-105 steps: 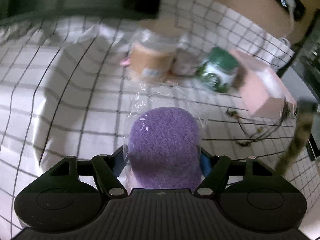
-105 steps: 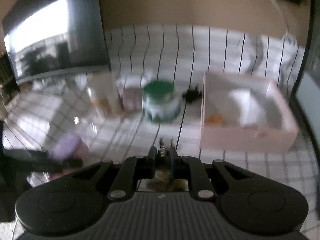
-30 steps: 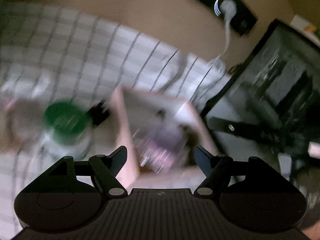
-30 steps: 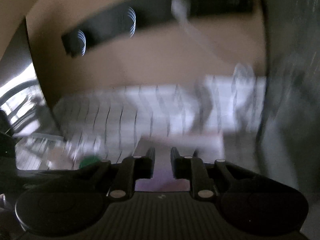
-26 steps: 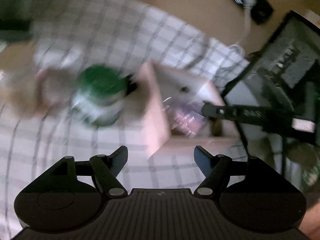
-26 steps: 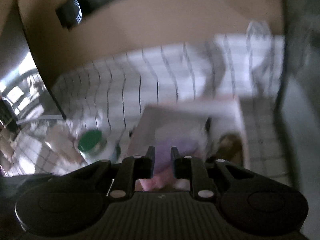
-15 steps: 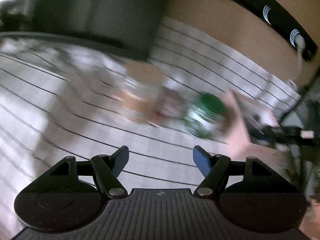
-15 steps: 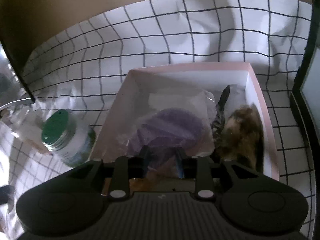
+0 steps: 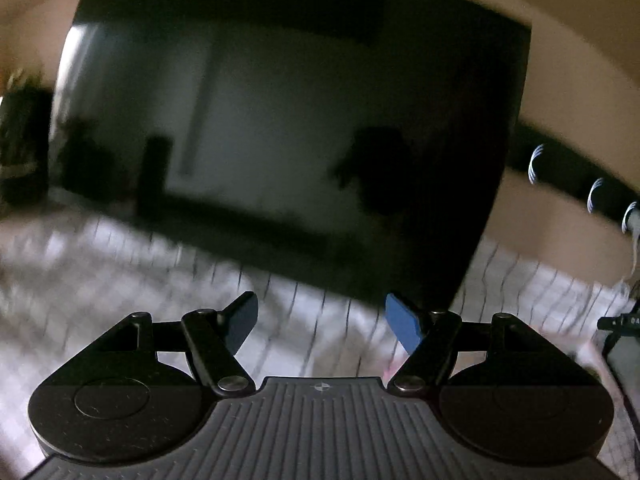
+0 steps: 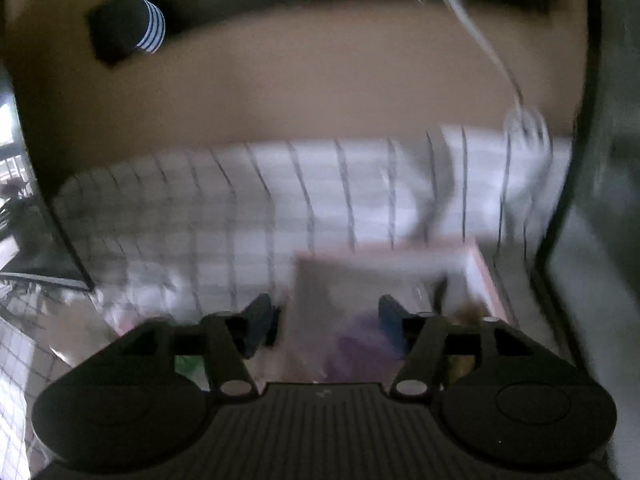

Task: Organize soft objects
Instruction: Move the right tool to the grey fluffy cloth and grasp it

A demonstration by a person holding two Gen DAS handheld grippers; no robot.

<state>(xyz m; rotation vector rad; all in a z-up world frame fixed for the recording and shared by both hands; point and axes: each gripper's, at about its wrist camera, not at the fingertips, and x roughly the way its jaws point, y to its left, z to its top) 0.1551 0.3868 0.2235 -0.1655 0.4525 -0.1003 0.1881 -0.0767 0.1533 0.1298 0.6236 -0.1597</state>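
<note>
Fingers first, left wrist view: your left gripper (image 9: pixel 320 318) stands wide apart with nothing between its blue pads, only the blurred checked cloth (image 9: pixel 120 264) beyond them. It faces a large dark screen (image 9: pixel 280 120), and no soft object shows in this view; a sliver of pink at the lower right edge may be the box, but it is too smeared to say. I judge this hand free and between jobs. Its next move calls for turning back toward whatever soft things are left on the cloth and picking one.

Right wrist view: your right gripper (image 10: pixel 324 320) has just been opening, and its jaws now stand well apart. The bagged purple soft object (image 10: pixel 356 346) lies low between and just beyond them, inside the pink box (image 10: pixel 480 268) on the cloth, with a brownish thing (image 10: pixel 466 314) beside it on the right. The pads do not appear to press on it, so I read this as a release: the placing step looks done. Next you need to draw the open gripper clear without snagging the bag.

As for which way the purple piece points, the blur hides it; it reads as a rounded lump, and I cannot tell its long axis.
</note>
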